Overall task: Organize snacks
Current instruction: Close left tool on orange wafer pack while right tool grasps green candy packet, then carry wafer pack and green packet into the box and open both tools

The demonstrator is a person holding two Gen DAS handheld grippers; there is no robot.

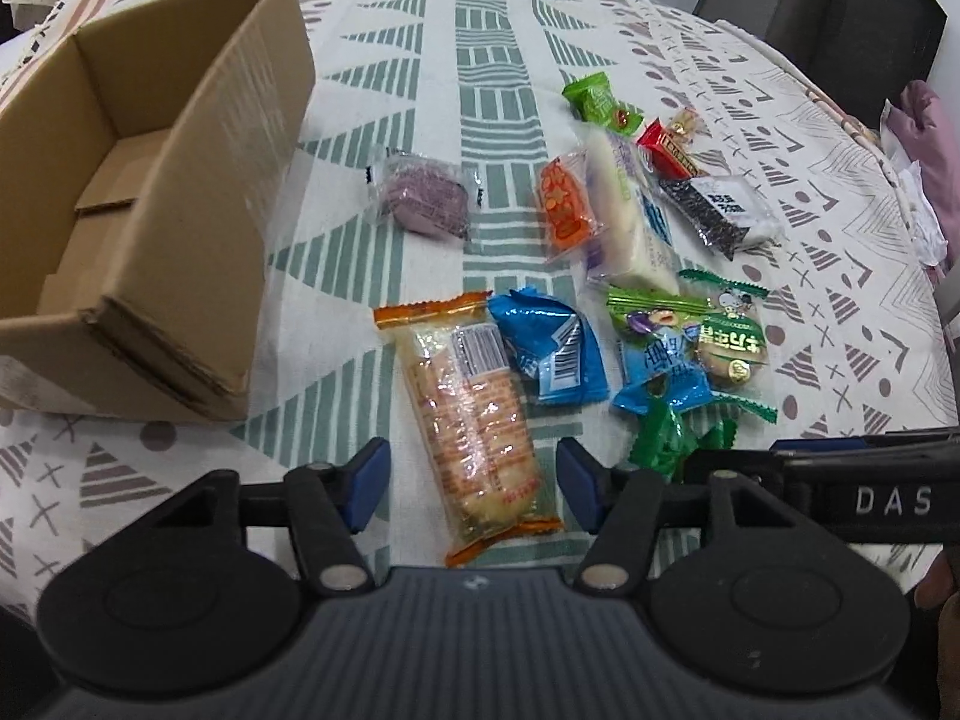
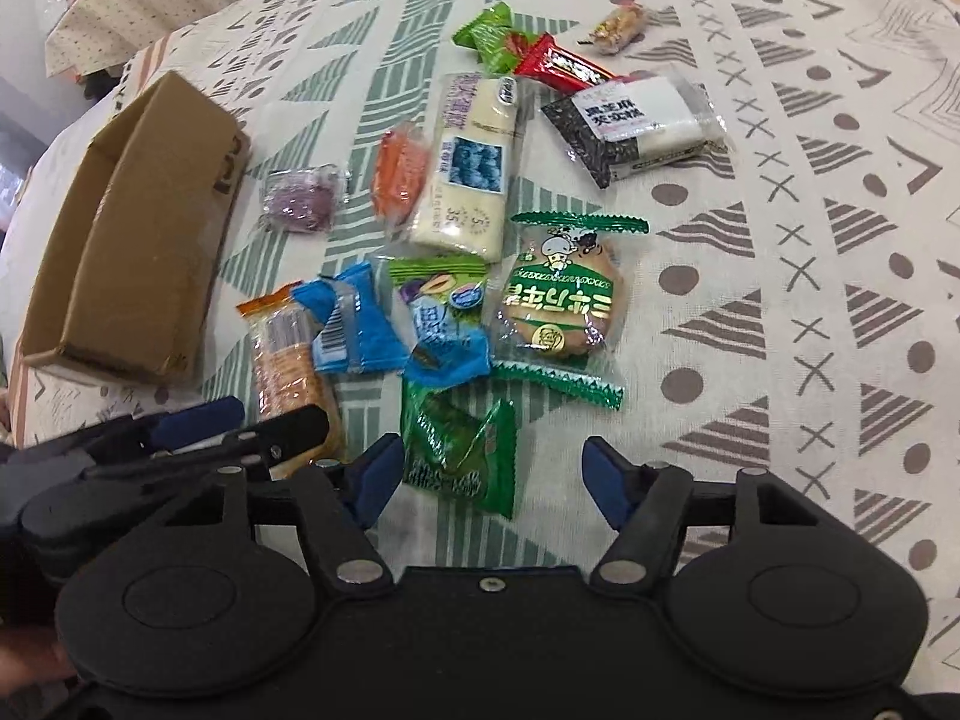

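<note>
The left tool [image 1: 471, 480] stands partly open astride the long orange cracker pack [image 1: 468, 420], its pads clear of the wrapper. The right tool [image 2: 486, 474] is likewise partly open, with the small green packet [image 2: 459, 450] lying between its pads, nearer the left one, ungripped. Beyond them the other snacks lie scattered on the patterned worktop [image 1: 810, 240]. The open cardboard box [image 1: 138, 210] sits to their left, apart from them.

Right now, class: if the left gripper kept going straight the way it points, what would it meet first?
Most likely the long orange cracker packet, lying between the left gripper and its open fingers; depth is uncertain.
</note>
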